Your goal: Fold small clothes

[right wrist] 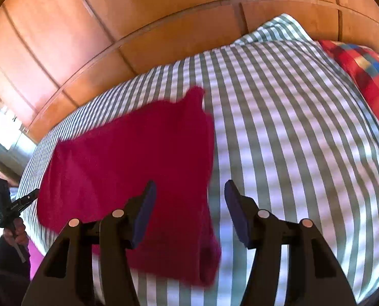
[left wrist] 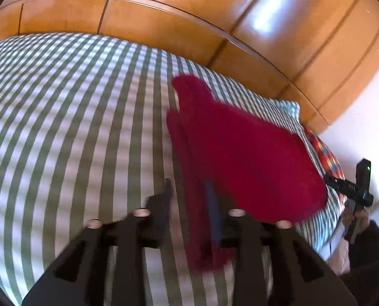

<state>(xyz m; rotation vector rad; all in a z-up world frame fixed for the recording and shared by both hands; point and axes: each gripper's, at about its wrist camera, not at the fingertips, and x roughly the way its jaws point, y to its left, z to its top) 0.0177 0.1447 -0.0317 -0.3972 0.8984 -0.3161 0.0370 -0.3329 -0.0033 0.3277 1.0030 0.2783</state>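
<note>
Both my grippers are open and hold nothing: the left gripper (left wrist: pixel 189 201) only narrowly, the right gripper (right wrist: pixel 189 201) wider. The red cloth (right wrist: pixel 128 168) lies just ahead of them on the striped bed (right wrist: pixel 291 127). It looks soft, light and limp, so I would take it by a corner or the near edge.

Crimson garment (right wrist: pixel 128 158), green-white striped bedcover (right wrist: pixel 291 127), orange-brown wardrobe (right wrist: pixel 87 38)

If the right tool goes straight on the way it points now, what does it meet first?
Probably the red garment: its near edge hangs between the open fingers of the right tool. Behind it lies the striped bed cover. Blur makes depth uncertain.
</note>
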